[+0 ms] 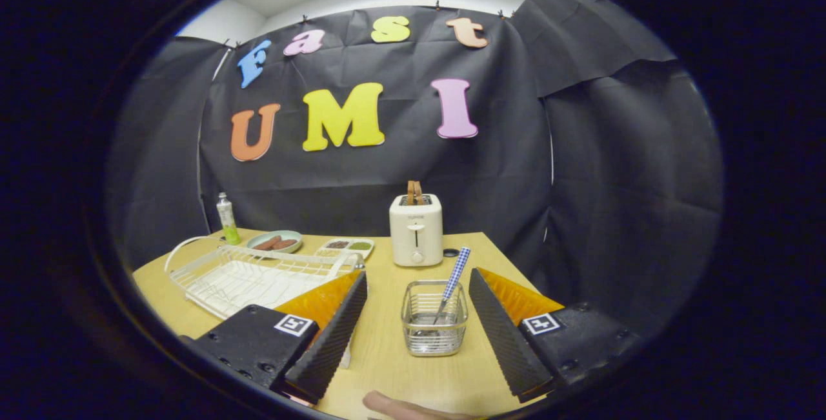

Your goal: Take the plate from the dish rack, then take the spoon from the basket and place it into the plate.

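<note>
- Gripper (416,336) fingers spread wide apart, holding nothing; bare tabletop (387,368) between them.
- Basket (434,317) stands between the fingers, nearer the right one, touching neither. Clear-walled, looks light; likely to slide if nudged.
- Spoon (453,281) stands tilted in it, checked handle leaning up toward the right finger, bowl down inside. Judged light, stiff and thin, the metal shaft slippery; best taken across the patterned handle above the basket rim.
- Dish rack (251,275) beyond the left finger: white wire. No plate made out in it.
- Farther back: toaster (416,230), a dish of food (275,241), a bottle (226,217).
</note>
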`<state>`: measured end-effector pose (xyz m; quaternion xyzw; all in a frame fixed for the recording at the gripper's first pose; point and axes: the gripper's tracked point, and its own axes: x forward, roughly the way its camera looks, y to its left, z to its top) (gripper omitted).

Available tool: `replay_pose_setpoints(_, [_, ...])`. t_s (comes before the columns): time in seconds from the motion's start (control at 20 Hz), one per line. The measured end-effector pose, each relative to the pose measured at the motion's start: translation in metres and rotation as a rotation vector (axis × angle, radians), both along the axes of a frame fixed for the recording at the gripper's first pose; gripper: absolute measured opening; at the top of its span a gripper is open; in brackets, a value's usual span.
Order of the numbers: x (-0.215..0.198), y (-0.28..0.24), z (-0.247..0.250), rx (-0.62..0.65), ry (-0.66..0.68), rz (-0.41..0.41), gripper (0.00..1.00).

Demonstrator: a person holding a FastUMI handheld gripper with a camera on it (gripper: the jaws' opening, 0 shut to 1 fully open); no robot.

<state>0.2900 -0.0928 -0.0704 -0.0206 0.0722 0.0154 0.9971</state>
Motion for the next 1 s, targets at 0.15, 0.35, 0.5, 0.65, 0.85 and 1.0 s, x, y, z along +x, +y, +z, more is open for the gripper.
replay_pose_setpoints(0.15, [0.035,-0.007,-0.005,-0.014,0.039,0.0,1.0])
replay_pose_setpoints(0.35, [0.083,-0.024,-0.015,0.092,0.104,-0.04,1.0])
replay_pose_setpoints(0.5, [0.111,-0.036,-0.026,0.168,0.16,-0.064,0.99])
replay_pose_setpoints(0.65, [0.12,-0.04,-0.035,0.196,0.193,-0.065,0.82])
replay_pose_setpoints(0.85, [0.124,-0.041,-0.038,0.161,0.201,-0.091,0.42])
replay_pose_setpoints(1.0, [0.11,-0.025,-0.018,0.169,0.171,-0.066,0.2])
